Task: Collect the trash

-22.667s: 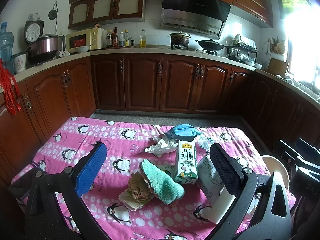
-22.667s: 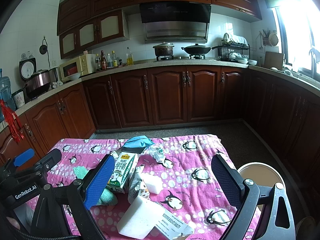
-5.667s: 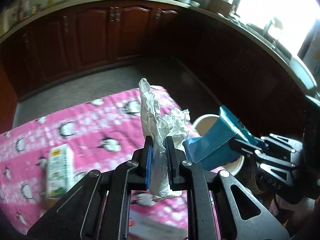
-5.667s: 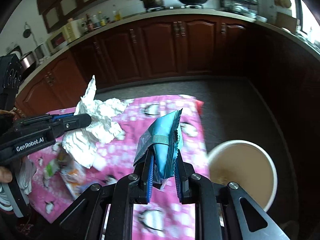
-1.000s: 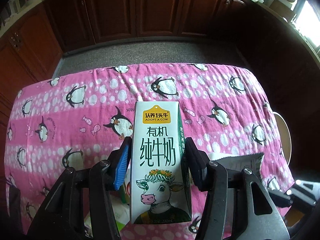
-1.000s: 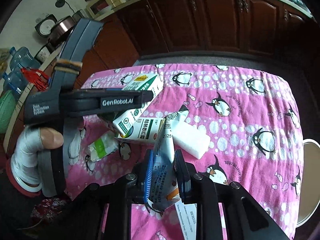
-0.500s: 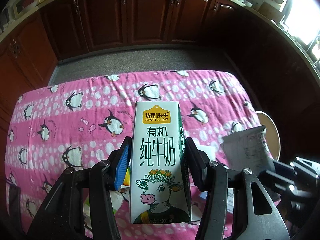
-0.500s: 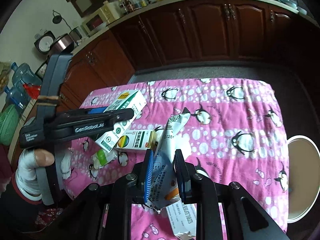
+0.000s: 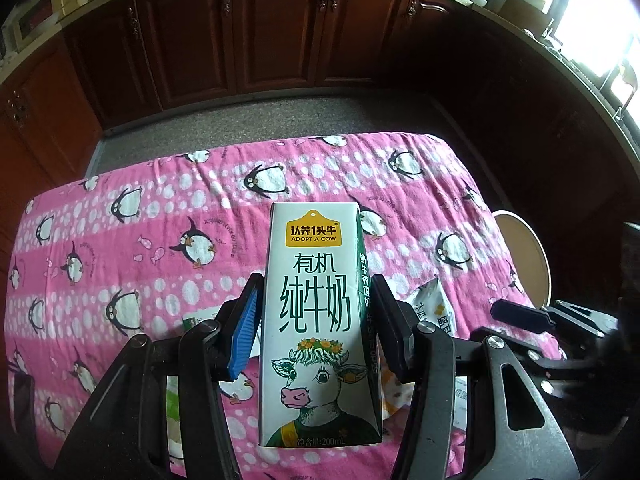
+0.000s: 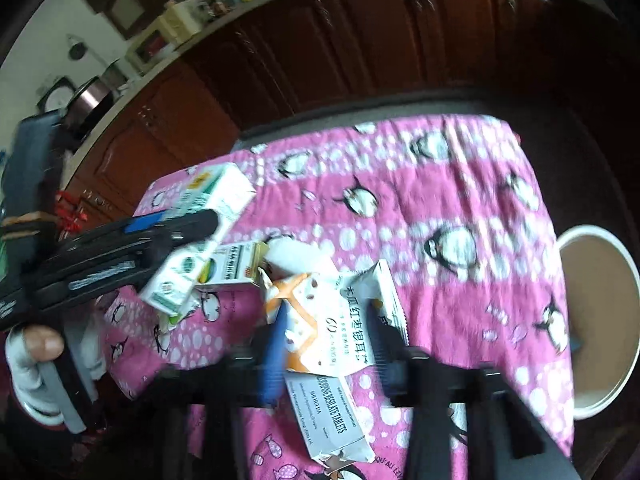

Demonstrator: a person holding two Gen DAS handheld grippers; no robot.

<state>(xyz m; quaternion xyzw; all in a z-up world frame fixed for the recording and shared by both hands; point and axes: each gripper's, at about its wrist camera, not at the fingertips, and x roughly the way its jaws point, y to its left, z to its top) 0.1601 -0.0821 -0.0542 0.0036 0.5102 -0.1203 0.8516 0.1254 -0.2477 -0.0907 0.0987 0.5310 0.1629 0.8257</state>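
Left wrist: left gripper clamped on milk carton, lifted for binning; right gripper jaws just opening around snack packet.

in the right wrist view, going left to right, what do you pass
person's hand → left gripper holding the milk carton → snack packet between the right gripper's just-opened jaws → round bin past the pink penguin cloth's edge

Pink penguin-print tablecloth, white-and-green milk carton, seemingly white-orange snack packet.
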